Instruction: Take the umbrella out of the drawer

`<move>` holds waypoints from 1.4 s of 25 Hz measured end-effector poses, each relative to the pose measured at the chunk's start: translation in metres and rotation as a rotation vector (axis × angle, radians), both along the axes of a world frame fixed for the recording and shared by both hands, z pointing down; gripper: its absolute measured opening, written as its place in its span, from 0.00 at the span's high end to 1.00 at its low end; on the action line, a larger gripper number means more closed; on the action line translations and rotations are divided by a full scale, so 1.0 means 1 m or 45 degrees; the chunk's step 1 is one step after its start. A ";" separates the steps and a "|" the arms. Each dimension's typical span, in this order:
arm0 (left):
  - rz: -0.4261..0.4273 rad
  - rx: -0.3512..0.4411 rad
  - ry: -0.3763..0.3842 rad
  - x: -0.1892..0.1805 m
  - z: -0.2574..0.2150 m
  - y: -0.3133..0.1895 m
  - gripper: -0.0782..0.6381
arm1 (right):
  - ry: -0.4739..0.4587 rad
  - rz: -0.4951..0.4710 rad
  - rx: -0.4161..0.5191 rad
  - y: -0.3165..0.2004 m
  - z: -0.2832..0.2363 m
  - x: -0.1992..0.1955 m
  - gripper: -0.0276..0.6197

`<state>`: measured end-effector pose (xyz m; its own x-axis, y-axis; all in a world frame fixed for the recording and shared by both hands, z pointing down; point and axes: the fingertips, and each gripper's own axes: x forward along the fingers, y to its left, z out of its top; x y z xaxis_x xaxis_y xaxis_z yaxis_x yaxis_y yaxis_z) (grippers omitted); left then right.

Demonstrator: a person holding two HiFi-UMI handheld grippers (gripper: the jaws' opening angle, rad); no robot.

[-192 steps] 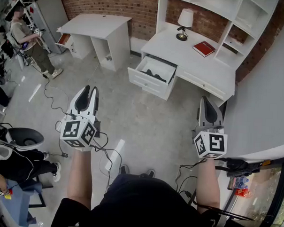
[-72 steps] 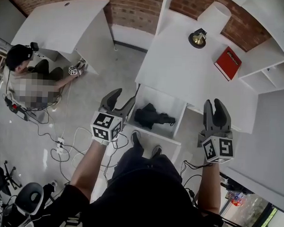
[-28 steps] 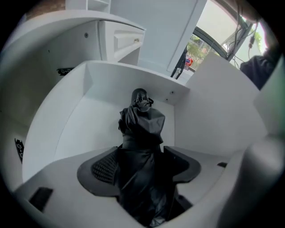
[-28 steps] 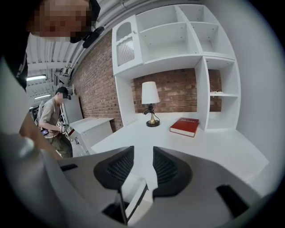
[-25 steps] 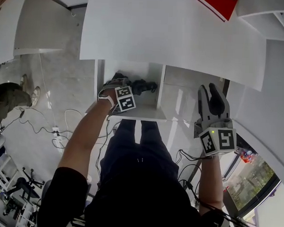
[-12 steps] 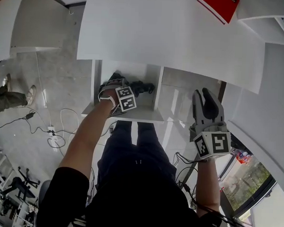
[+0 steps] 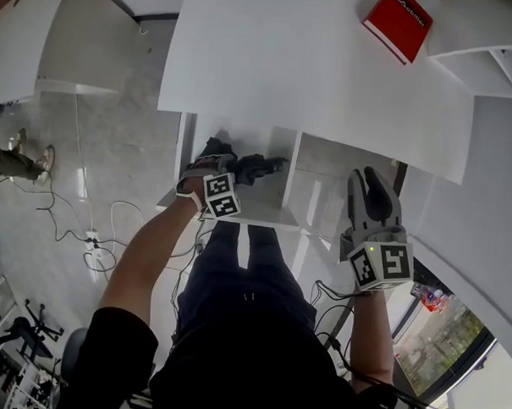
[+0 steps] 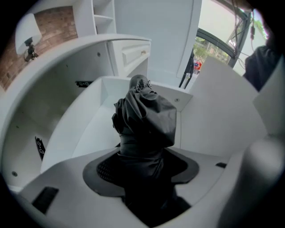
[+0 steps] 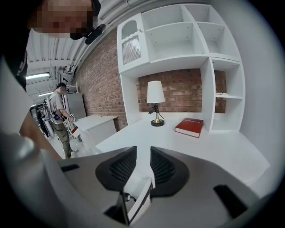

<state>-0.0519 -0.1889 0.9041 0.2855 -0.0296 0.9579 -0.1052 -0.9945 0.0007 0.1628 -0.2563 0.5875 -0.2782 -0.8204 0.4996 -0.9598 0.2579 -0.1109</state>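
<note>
The black folded umbrella (image 7: 256,167) lies in the open white drawer (image 7: 291,191) under the desk top. My left gripper (image 7: 217,155) reaches steeply down into the drawer. Its jaws are closing, and in the left gripper view the umbrella (image 8: 144,118) bunches up between the pads of the left gripper (image 8: 142,168), which press on its fabric. The drawer's wall (image 8: 87,127) surrounds it. My right gripper (image 7: 371,186) hovers to the right of the drawer, off the desk's front edge. In the right gripper view, my right gripper (image 9: 143,156) has closing jaws with a narrow gap between them and nothing in it.
A red book (image 7: 398,26) lies on the white desk top (image 7: 287,69), with a lamp (image 9: 155,102) behind it and shelves above. A second white desk (image 7: 85,39) stands at the left. Cables (image 7: 94,235) trail over the floor. A person (image 9: 60,116) stands far off.
My left gripper has risen a little in the drawer with the umbrella between its jaws. The right gripper's jaws have narrowed, and it has hardly moved.
</note>
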 end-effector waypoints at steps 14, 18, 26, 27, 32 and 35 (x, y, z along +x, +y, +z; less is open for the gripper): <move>-0.439 0.308 0.558 -0.003 -0.200 -0.039 0.51 | -0.021 -0.030 0.153 -0.018 -0.061 -0.027 0.82; -0.628 0.399 0.688 -0.022 -0.262 -0.060 0.51 | -0.008 -0.048 0.190 -0.026 -0.080 -0.033 0.82; -0.933 0.559 0.948 -0.066 -0.379 -0.083 0.51 | -0.011 -0.071 0.335 -0.035 -0.133 -0.053 0.80; -0.965 0.572 0.972 -0.071 -0.391 -0.081 0.51 | -0.012 -0.075 0.349 -0.035 -0.142 -0.057 0.80; -1.106 0.663 1.089 -0.096 -0.447 -0.092 0.51 | 0.010 -0.087 0.441 -0.047 -0.182 -0.063 0.83; -1.167 0.714 1.164 -0.110 -0.479 -0.099 0.51 | 0.017 -0.083 0.487 -0.049 -0.203 -0.065 0.85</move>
